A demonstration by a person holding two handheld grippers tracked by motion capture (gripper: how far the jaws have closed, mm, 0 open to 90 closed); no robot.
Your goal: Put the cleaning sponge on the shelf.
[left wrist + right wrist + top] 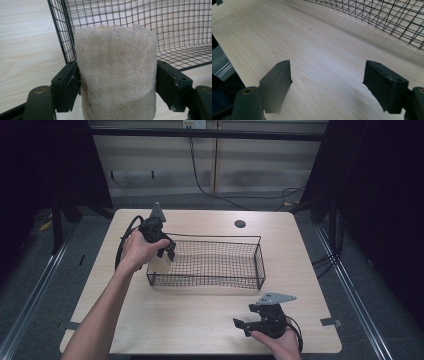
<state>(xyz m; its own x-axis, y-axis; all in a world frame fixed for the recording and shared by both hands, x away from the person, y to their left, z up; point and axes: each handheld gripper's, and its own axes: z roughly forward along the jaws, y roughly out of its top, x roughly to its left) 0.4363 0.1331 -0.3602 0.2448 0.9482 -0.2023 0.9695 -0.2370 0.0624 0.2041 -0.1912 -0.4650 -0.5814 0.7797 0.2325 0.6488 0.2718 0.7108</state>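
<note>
- Counter (200, 320) of pale wood carries a black wire basket (260, 265) lying lengthwise left to right in the high view. The left claw (159, 251) hangs at the basket's left end, clamped on a pale fibrous roll (159, 262) that stands roughly upright at the near-left corner; whether the roll is just inside or just outside the end wall cannot be told from here. The right claw (245, 325) rests low at the near right edge of the counter, well apart from the basket, pointing left.
- Left gripper view: both jaws press the sides of the fibrous roll (116, 72), its long axis running up between them. The basket (175, 32) opens beyond and to the right of the roll, and its corner upright rises just behind the roll's left edge. My judgement: the roll goes into the basket, so the left hand is the nearer one and the move is a short one over or past that end wall.
- Right gripper view: the right claw (327, 82) stands wide open and holds nothing, bare counter (312, 45) between the jaws. The basket (392, 17) lies at the far right.
</note>
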